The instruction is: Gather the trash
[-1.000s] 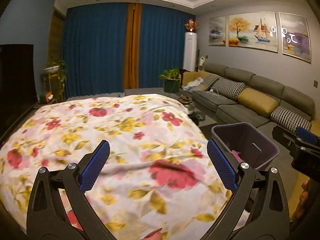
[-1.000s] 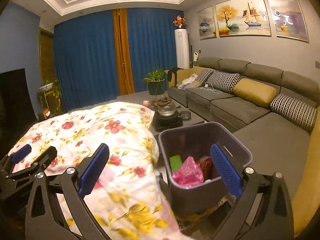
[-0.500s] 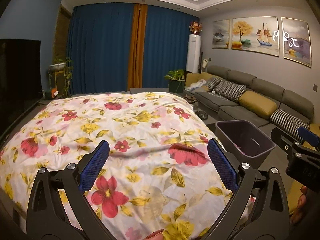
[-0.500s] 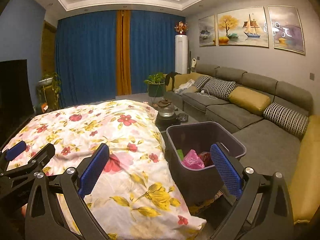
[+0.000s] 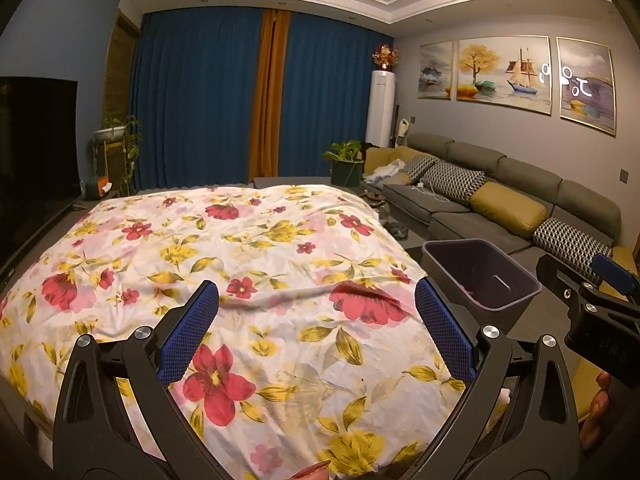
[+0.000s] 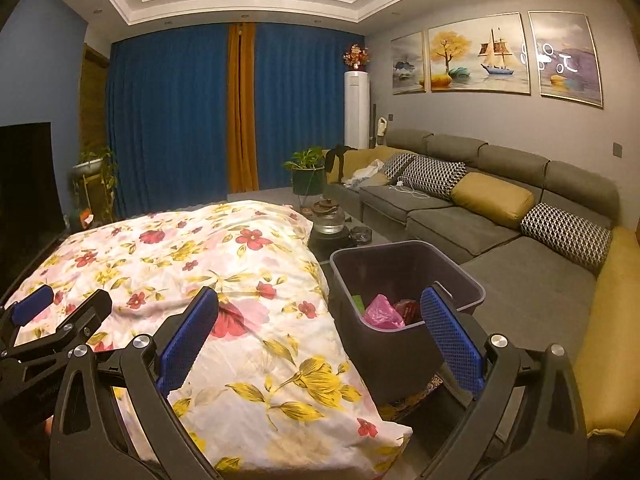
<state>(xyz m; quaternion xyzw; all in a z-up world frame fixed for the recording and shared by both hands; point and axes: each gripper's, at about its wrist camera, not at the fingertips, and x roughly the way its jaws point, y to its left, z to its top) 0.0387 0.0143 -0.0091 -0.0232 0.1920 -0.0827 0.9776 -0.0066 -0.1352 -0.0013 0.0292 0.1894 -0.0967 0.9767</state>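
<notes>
While you hold both tools above the flowered cloth [image 5: 256,264], no brand, label or readable writing shows anywhere in either view; the white marks over the paintings [image 6: 480,54] look like lamp glare, not lettering.

Your left claw [image 5: 316,332] stands wide apart, its blue pads [image 5: 188,332] spread over the red and yellow blooms with nothing between them and nothing touching them. Your right claw [image 6: 318,336] is likewise spread wide and grips nothing; its left pad [image 6: 186,340] hangs over the cloth's near corner, and its right pad [image 6: 450,336] sits in front of the bin's near wall, though you cannot tell whether it touches the plastic.

You find the dark purple bin [image 6: 360,280] on the floor just beside the right edge of the cloth-covered counter, between it and the grey sofa [image 6: 500,216]. Inside it lie a crumpled pink bag [image 6: 382,312], a red wrapper [image 6: 408,308] beside that, and a strip of green [image 6: 357,303] against the left wall. From your left wrist camera the same bin [image 5: 480,276] appears to the right, its contents mostly hidden by the rim.

Behind the bin, a glass teapot [image 6: 329,216] stands on a low dark surface, with a potted plant [image 6: 307,172] farther back before the blue curtains [image 6: 168,120]. Your fingertips [image 5: 598,412] show at the left view's right edge, below the other tool.
</notes>
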